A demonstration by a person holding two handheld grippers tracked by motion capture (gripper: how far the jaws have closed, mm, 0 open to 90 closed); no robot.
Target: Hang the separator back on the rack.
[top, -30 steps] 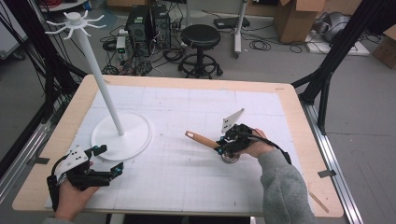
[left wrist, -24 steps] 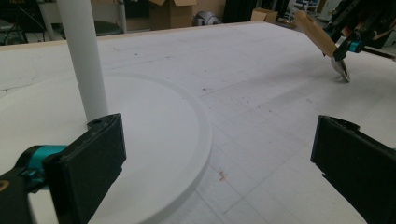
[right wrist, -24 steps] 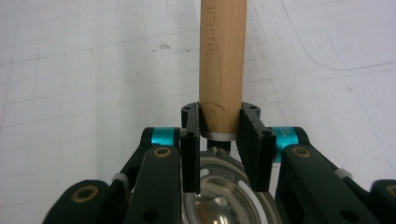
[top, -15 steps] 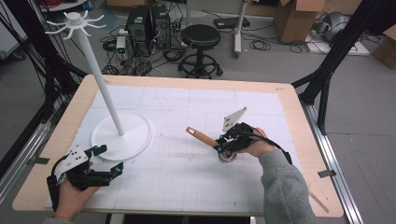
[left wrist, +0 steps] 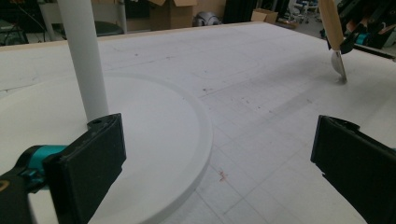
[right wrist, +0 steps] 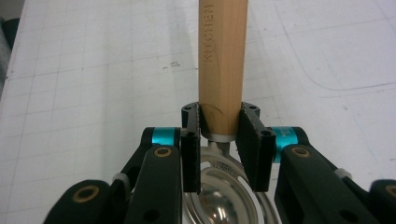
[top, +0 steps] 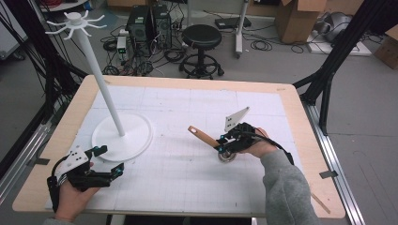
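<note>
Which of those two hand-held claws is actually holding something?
The right gripper, at the high view's right: its fingers clamp the wooden handle of a metal kitchen utensil. The left gripper is open beside the white stand.

Black hand-held gripper, teal collars

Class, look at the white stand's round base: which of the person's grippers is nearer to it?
Left. The left gripper sits just beside the base; the right gripper is farther across the table, clamping a wooden-handled utensil.

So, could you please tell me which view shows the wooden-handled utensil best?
The right gripper view: its wooden handle, printed lettering and metal end sit close up. The high view shows it small beside the right gripper; the left gripper view catches its far-off tip.
</note>
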